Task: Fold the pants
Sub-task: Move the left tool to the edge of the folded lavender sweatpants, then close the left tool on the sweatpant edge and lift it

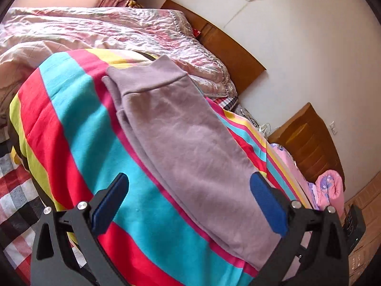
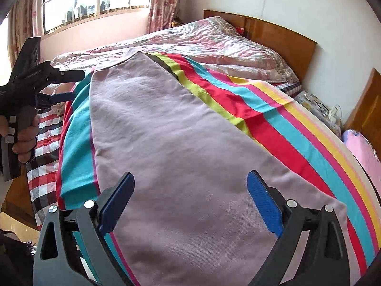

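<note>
The pants (image 1: 181,138), mauve and already lying doubled leg on leg, are resting lengthwise on the striped sheet (image 1: 78,124), their waistband (image 1: 147,76) at the end of the sheet nearest the pink quilt (image 1: 114,31). In the left wrist view the left gripper (image 1: 189,190) is hovering over the sheet's near end with its blue pads (image 1: 266,205) spread wide and nothing between them; the leg end of the pants is passing under the right-hand pad. In the right wrist view the right gripper (image 2: 190,190) is likewise standing wide apart and empty, poised above the pants (image 2: 171,155), which are filling most of that view and covering the middle of the sheet (image 2: 297,143). The same view is showing the left gripper (image 2: 59,88) from the side, off the sheet's left edge over a checked cloth (image 2: 45,147), a hand (image 2: 26,140) gripping its handle; its fingers are showing apart there too. Beyond the sheet, the quilt is lying crumpled against the headboard (image 2: 281,40). A nightstand (image 1: 309,147) is standing to the right of the sheet, past a pink bundle (image 1: 331,188).
</note>
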`<state>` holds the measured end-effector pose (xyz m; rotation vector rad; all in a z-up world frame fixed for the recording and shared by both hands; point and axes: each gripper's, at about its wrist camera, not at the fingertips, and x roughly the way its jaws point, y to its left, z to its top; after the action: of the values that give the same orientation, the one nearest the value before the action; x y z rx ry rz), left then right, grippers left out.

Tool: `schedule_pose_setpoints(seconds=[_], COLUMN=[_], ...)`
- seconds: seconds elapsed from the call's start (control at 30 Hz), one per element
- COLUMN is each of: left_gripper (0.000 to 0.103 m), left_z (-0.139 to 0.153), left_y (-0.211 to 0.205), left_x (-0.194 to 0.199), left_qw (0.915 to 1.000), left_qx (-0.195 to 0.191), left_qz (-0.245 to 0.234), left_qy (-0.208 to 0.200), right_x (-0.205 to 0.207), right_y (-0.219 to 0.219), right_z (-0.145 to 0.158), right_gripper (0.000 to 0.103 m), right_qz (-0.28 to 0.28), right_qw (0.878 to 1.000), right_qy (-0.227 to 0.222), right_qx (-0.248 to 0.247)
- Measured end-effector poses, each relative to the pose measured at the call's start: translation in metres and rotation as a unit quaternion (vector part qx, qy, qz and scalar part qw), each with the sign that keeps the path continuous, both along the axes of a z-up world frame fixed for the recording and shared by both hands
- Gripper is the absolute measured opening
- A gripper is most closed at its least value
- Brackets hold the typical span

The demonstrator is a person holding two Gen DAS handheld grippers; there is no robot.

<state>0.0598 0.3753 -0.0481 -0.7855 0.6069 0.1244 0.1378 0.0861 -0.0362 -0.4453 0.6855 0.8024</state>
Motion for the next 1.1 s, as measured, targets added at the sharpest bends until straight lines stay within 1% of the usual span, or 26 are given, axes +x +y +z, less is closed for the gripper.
schedule_pose_setpoints(seconds=[0.03,0.07,0.13,0.2,0.27,0.33,0.37,0.43,0.47,0.5,0.53,0.57,0.67,0.7,0.73,0.77,0.8,0.87,0.9,0.93,0.97,1.0,1.03,1.1], left_gripper=[0.101,0.101,0.101,0.1,0.096,0.092,0.09,0.089,0.079,0.064,0.037,0.031,0.032,0.035,0.049,0.06,0.062,0.061,0.056,0.024,0.015,0.015,0.015,0.015], left_z=[-0.006,-0.011,-0.018,-0.019,-0.021,-0.028,-0.033,-0.037,-0.036,-0.035,-0.034,-0.034,-0.029,-0.03,-0.031,-0.034,-0.036,-0.034,-0.032,-0.03,-0.03,-0.031,-0.031,-0.025], left_y=[0.02,0.037,0.061,0.072,0.075,0.076,0.076,0.077,0.077,0.078,0.079,0.08,0.079,0.081,0.084,0.088,0.093,0.096,0.097,0.098,0.1,0.104,0.104,0.1], left_x=[-0.004,-0.006,-0.003,0.008,0.024,0.041,0.048,0.054,0.053,0.054,0.057,0.06,0.068,0.069,0.071,0.073,0.074,0.076,0.078,0.077,0.077,0.077,0.077,0.08], left_qw=[0.9993,0.998,0.9953,0.9947,0.9938,0.9919,0.9914,0.991,0.9905,0.9895,0.9888,0.9895,0.993,0.9946,0.9951,0.9928,0.9905,0.9903,0.9916,0.9939,0.9944,0.9936,0.994,0.9967], left_qx=[-0.033,-0.059,-0.092,-0.099,-0.106,-0.122,-0.127,-0.13,-0.132,-0.135,-0.139,-0.136,-0.11,-0.099,-0.095,-0.11,-0.125,-0.128,-0.12,-0.103,-0.099,-0.105,-0.102,-0.076], left_qz=[0.014,0.023,0.023,0.015,-0.002,-0.013,-0.016,-0.012,-0.012,-0.018,-0.025,-0.024,-0.03,-0.02,-0.01,-0.013,-0.013,-0.006,0.0,0.017,0.022,0.02,0.019,0.02], left_qy=[-0.005,-0.007,-0.021,-0.024,-0.033,-0.031,-0.027,-0.03,-0.039,-0.048,-0.048,-0.043,-0.03,-0.024,-0.026,-0.044,-0.056,-0.054,-0.048,-0.034,-0.031,-0.035,-0.032,-0.021], right_x=[-0.001,-0.003,-0.008,-0.009,-0.007,-0.001,0.004,0.009,0.013,0.015,0.016,0.018,0.022,0.023,0.027,0.032,0.037,0.048,0.051,0.051,0.047,0.045,0.043,0.043], right_y=[0.015,0.025,0.037,0.039,0.034,0.026,0.022,0.015,0.013,0.011,0.01,0.01,0.015,0.018,0.021,0.025,0.029,0.036,0.038,0.04,0.041,0.042,0.043,0.043], right_z=[-0.001,-0.003,-0.004,-0.007,-0.006,-0.004,-0.004,-0.001,-0.001,-0.001,-0.001,-0.002,-0.002,-0.002,-0.004,-0.008,-0.012,-0.028,-0.038,-0.046,-0.047,-0.047,-0.048,-0.048], right_gripper=[0.092,0.092,0.092,0.092,0.092,0.092,0.092,0.092,0.092,0.092,0.092,0.092,0.092,0.092,0.092,0.092,0.092,0.092,0.092,0.093,0.093,0.093,0.093,0.093], right_qz=[0.011,0.022,0.034,0.033,0.021,0.006,-0.003,-0.017,-0.022,-0.025,-0.027,-0.028,-0.023,-0.017,-0.013,-0.013,-0.016,-0.025,-0.034,-0.035,-0.027,-0.027,-0.028,-0.029], right_qw=[1.0,1.0,0.999,0.999,0.999,0.998,0.998,0.997,0.997,0.996,0.996,0.996,0.996,0.996,0.996,0.995,0.995,0.993,0.992,0.992,0.994,0.994,0.995,0.995], right_qy=[-0.002,0.003,0.014,0.026,0.03,0.039,0.043,0.049,0.052,0.053,0.054,0.056,0.062,0.064,0.069,0.076,0.086,0.113,0.122,0.121,0.105,0.1,0.097,0.095], right_qx=[0.0,0.004,0.016,0.023,0.029,0.04,0.047,0.055,0.058,0.06,0.061,0.061,0.063,0.063,0.061,0.057,0.052,0.028,0.007,-0.006,-0.01,-0.017,-0.022,-0.022])
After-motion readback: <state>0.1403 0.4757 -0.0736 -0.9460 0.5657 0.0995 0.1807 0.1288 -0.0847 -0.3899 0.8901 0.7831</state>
